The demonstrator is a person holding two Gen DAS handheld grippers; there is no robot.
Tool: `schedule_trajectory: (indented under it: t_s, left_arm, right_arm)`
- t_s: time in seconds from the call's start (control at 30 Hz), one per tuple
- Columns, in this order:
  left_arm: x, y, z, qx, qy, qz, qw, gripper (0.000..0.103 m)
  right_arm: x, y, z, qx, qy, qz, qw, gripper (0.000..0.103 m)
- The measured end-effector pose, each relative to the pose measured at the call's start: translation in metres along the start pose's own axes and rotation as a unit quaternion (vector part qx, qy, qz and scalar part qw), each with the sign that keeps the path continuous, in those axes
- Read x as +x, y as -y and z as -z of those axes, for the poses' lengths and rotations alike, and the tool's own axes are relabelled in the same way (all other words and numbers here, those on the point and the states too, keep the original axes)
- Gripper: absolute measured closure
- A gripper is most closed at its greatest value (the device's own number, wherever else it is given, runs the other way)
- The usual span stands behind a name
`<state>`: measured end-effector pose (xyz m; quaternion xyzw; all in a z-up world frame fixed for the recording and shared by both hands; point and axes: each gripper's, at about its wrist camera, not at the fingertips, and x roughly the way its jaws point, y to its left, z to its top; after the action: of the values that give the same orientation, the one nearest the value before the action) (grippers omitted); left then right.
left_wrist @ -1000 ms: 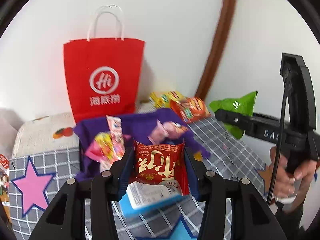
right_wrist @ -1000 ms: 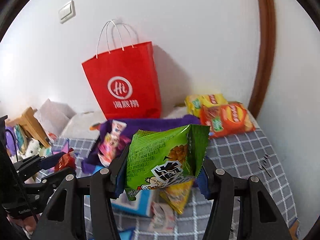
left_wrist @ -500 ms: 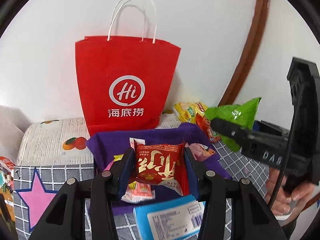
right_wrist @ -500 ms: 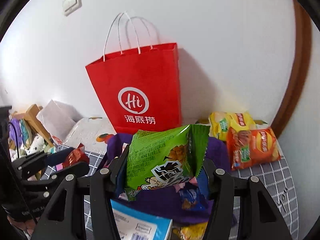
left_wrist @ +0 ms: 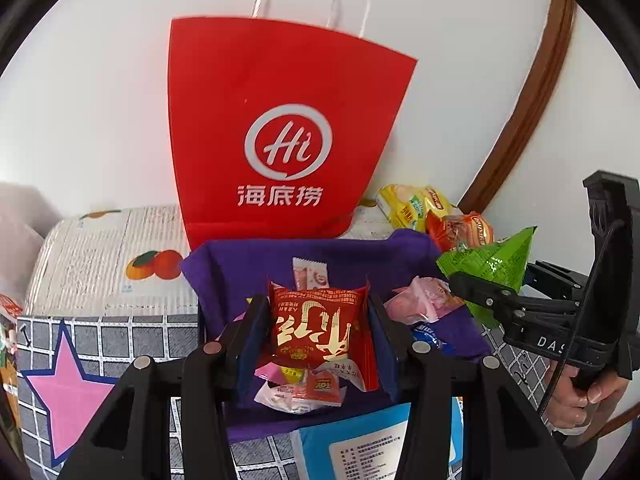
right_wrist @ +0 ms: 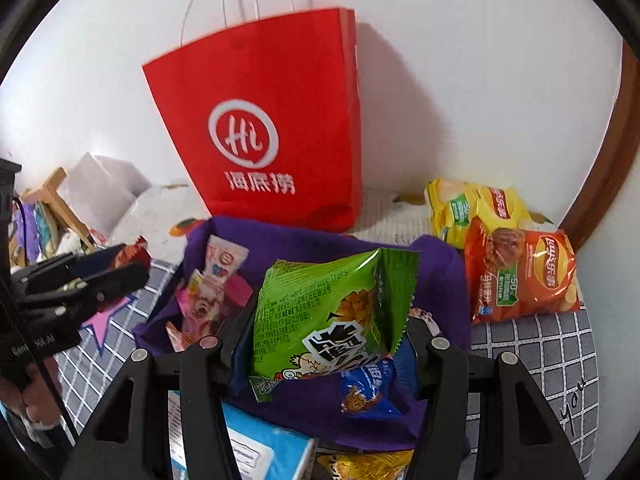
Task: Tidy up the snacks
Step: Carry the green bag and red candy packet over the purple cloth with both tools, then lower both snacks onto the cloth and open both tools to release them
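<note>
My left fingers [left_wrist: 318, 330] pinch a small red foil snack packet [left_wrist: 320, 328] and my right fingers [right_wrist: 328, 320] a crinkly green snack bag [right_wrist: 332, 312], both over the purple fabric bin [right_wrist: 440, 276]; light, slippery, probably crushable, best held by the flanks.

Left wrist view: looks forward and downward along own fingers, close over purple bin [left_wrist: 248, 264], facing red paper bag [left_wrist: 280, 128] at wall. Right wrist view: same heading, slightly rightward. Shared: purple bin [right_wrist: 440, 276], red paper bag [right_wrist: 260, 120], chip packets [right_wrist: 520, 276].
</note>
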<state>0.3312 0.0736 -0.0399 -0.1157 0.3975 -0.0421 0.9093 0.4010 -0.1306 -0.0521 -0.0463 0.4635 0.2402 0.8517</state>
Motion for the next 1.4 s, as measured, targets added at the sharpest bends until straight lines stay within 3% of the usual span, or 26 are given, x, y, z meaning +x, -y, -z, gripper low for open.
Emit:
schedule_trajectory:
  t_s: [0.27, 0.7, 1.1, 1.4]
  left_arm:
    - [0.005, -0.007, 0.001, -0.019, -0.011, 0.001, 0.9998, 0.057]
    - [0.0, -0.007, 0.0, -0.022, -0.005, -0.008, 0.9997, 0.056]
    - [0.003, -0.008, 0.0, -0.026, -0.011, -0.008, 0.9996, 0.056]
    - [0.005, -0.005, 0.002, -0.02, -0.013, -0.009, 0.9997, 0.056]
  right_arm:
    - [0.013, -0.003, 0.004, -0.001, -0.027, -0.026, 0.999, 0.046]
    - [0.033, -0.022, 0.014, -0.025, -0.062, -0.025, 0.997, 0.046]
    - [0.066, -0.038, 0.027, -0.051, -0.11, -0.001, 0.993, 0.045]
    - [0.085, -0.043, 0.033, -0.065, -0.113, 0.033, 0.991, 0.045]
